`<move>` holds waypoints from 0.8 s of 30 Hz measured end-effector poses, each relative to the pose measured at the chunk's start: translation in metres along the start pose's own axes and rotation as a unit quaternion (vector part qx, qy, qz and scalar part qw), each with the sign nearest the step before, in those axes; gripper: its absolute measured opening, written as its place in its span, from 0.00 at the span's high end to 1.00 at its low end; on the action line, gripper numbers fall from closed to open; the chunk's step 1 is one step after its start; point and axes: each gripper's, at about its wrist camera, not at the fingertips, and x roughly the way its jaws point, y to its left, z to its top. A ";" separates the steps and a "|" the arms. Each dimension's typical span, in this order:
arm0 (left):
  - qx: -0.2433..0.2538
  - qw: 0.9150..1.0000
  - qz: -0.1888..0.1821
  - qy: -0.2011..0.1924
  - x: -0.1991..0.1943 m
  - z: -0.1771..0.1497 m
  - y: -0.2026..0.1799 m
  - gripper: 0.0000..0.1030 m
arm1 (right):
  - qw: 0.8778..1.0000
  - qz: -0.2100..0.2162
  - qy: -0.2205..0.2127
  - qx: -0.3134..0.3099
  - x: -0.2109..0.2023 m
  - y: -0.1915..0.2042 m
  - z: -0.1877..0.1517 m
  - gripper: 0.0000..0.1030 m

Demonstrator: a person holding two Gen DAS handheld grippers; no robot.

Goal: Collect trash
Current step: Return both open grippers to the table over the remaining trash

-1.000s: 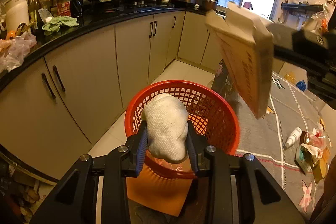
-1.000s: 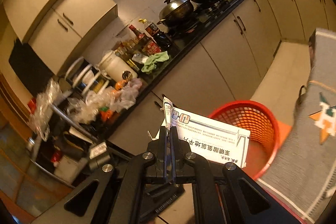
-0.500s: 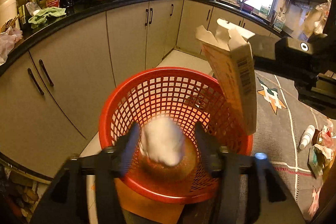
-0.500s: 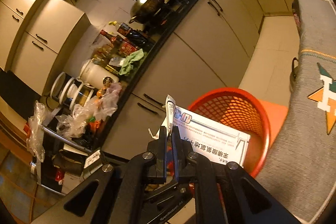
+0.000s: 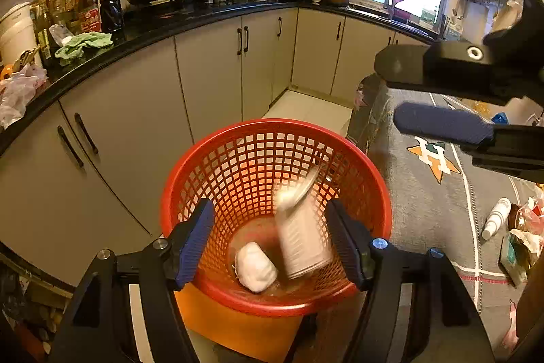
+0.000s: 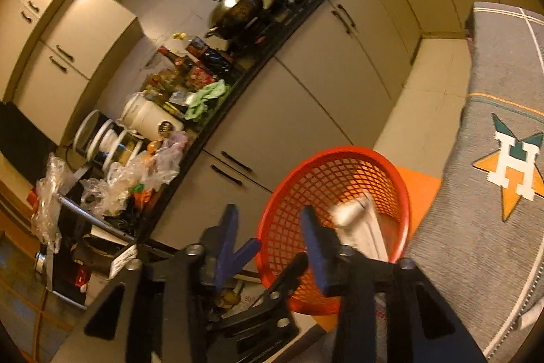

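Kitchen floor beside grey cabinets [image 5: 210, 80]: red basket [image 5: 217, 155] stands against a grey cloth [image 5: 438, 203]. Left gripper [image 5: 272, 240] hangs over the basket, jaws opening, nothing between them; white wad [image 5: 255, 266] lies on the basket bottom. Right gripper [image 6: 272, 237], jaws opening, empty; blurred carton [image 5: 302, 237] inside the basket.
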 end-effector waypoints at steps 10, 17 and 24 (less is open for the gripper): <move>0.013 1.000 0.015 -0.011 -0.020 -0.012 -0.011 0.35 | 0.994 -0.085 -0.032 -0.056 -0.042 0.013 -0.026 0.55; 0.042 0.999 0.014 -0.022 -0.039 -0.025 -0.040 0.33 | 0.979 -0.170 -0.058 -0.097 -0.091 0.013 -0.060 0.55; 0.093 0.995 0.004 -0.039 -0.058 -0.039 -0.087 0.31 | 0.968 -0.218 -0.081 -0.096 -0.145 -0.009 -0.098 0.55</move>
